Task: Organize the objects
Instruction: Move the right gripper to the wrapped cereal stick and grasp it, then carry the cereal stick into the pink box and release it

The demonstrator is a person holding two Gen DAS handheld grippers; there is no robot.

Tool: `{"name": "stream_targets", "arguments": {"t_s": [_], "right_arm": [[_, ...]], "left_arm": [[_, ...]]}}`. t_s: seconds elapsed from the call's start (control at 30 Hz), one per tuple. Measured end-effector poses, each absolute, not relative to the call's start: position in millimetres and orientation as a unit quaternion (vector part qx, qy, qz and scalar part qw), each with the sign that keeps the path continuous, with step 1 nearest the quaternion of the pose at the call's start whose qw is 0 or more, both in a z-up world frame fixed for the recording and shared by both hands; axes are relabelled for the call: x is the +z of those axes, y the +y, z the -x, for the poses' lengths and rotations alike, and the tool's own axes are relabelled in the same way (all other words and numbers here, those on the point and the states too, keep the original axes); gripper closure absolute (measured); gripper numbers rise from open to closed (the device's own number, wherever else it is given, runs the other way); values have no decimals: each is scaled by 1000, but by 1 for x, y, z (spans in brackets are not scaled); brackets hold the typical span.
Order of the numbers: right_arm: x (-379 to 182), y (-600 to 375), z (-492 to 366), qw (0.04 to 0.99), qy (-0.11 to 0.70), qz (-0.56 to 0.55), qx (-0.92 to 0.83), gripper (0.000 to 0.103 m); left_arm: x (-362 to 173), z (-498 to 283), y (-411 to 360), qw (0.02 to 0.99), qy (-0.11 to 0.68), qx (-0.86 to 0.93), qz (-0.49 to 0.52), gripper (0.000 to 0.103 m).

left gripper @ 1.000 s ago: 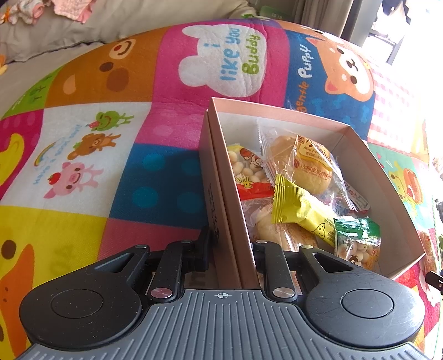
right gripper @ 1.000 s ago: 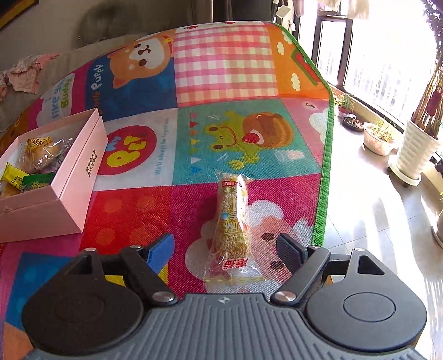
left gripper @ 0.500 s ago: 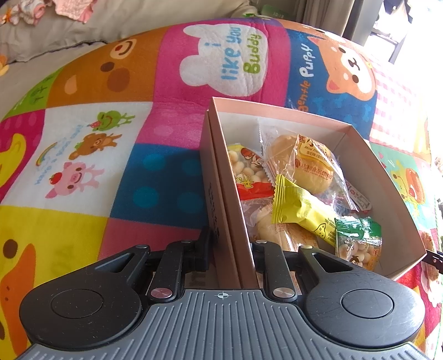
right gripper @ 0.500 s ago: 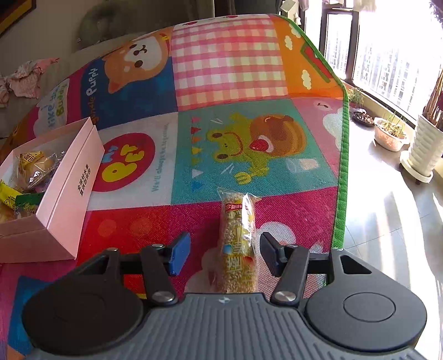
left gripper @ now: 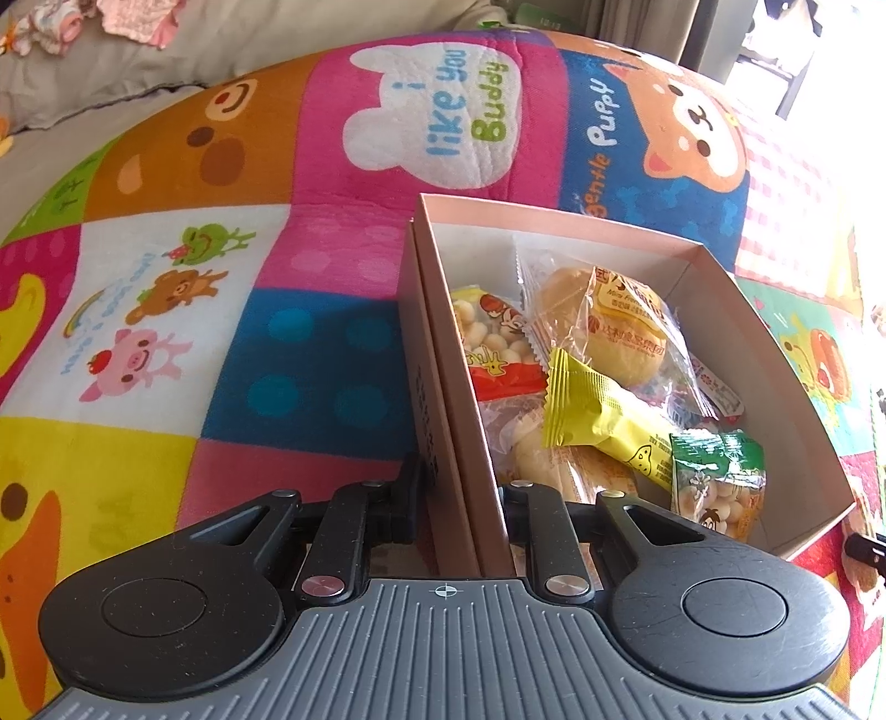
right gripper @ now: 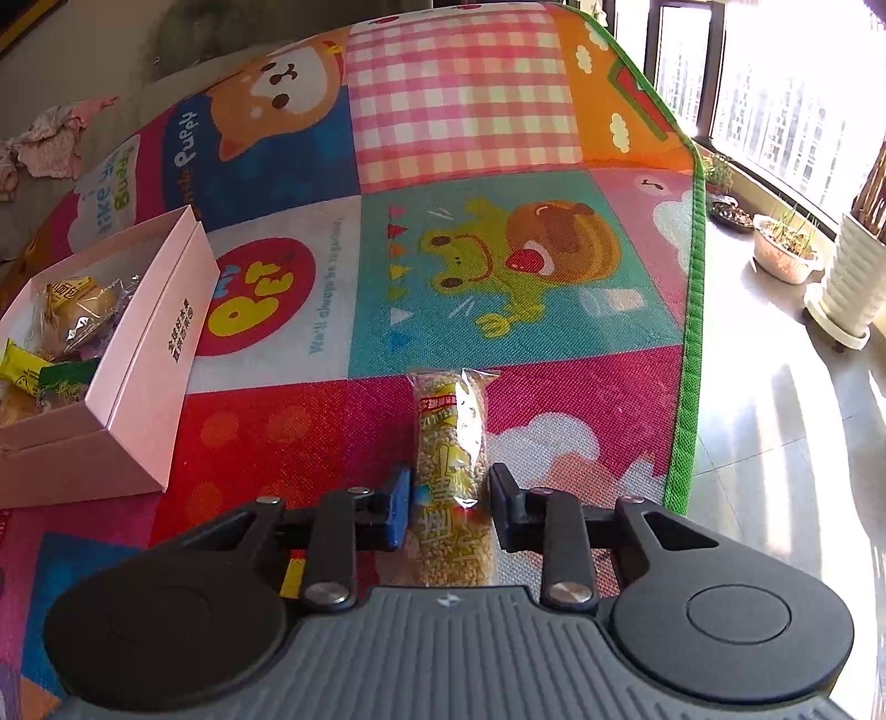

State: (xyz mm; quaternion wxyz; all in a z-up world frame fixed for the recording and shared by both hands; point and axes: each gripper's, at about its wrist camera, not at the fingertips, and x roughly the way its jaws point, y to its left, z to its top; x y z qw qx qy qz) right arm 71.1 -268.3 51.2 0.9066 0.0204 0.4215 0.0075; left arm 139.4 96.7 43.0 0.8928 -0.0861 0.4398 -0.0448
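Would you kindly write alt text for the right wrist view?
The right gripper straddles a clear-wrapped puffed-grain snack bar lying on a colourful cartoon play mat, fingers close beside it. A pink snack box, open, sits to the left; potted plants stand by the sunny window.

Sunlit living room with a cartoon play mat

A bright patchwork play mat (right gripper: 470,221), printed with a frog, a puppy and a bear and edged in green, covers the floor. Beside it lies glossy pale tile floor (right gripper: 775,443) streaked with sunlight from tall dark-framed windows (right gripper: 775,99). A white ribbed planter (right gripper: 850,277) and a shallow pink pot (right gripper: 786,255) stand near the glass. A grey sofa (left gripper: 166,72) behind the mat carries crumpled pink clothes (left gripper: 138,19).
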Motion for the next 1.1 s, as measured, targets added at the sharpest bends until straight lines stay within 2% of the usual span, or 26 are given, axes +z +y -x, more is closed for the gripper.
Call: {"name": "stream_targets", "arguments": {"t_s": [0.37, 0.57, 0.7, 0.83, 0.97, 1.1], "right_arm": [[83, -202, -5, 873, 467, 14, 142, 74], [156, -171, -18, 909, 377, 25, 178, 74], [181, -151, -51, 926, 332, 37, 179, 74], [182, -139, -97, 932, 322, 29, 164, 74], [160, -132, -132, 931, 337, 29, 137, 67], [142, -138, -129, 925, 355, 28, 134, 63]], "left_arm": [[43, -138, 94, 895, 436, -46, 84, 82], [42, -140, 94, 896, 432, -52, 92, 82], [41, -142, 94, 896, 431, -60, 94, 82], [41, -142, 95, 896, 429, -66, 93, 81], [40, -142, 96, 896, 428, -69, 95, 81], [40, -142, 97, 896, 428, -72, 96, 81]]}}
